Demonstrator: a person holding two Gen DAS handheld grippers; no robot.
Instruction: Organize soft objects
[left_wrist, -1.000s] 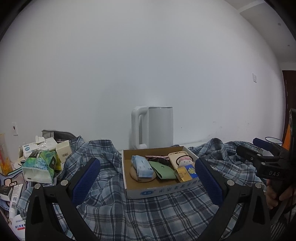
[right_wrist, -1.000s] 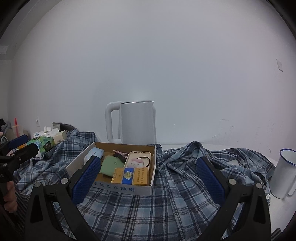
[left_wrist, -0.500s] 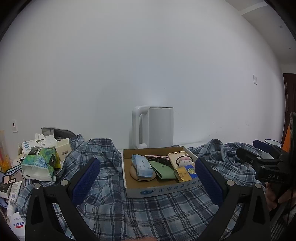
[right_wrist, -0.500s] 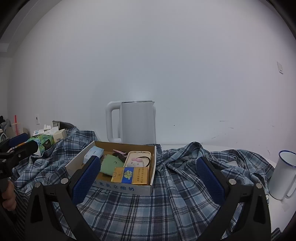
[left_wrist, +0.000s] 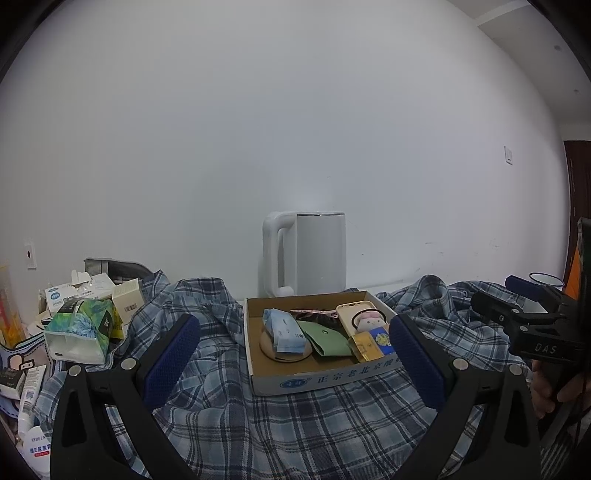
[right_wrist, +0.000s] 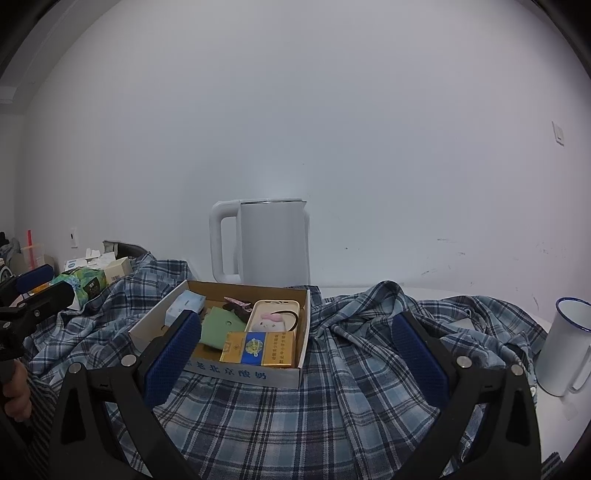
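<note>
Bench surface is hidden under the plaid shirt. Kettle base is blocked by the cardboard box rear wall. Box front lettering is partly covered by a blue pad in both views. Round wooden piece is mostly buried under the tissue pack. Enamel mug is cut off at the right edge. Bottom-left tube labels are too small to be read.

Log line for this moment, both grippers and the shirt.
left gripper: open, empty | right gripper: open, empty | plaid shirt: crumpled on table, ungrasped | cardboard box: resting on shirt
</note>
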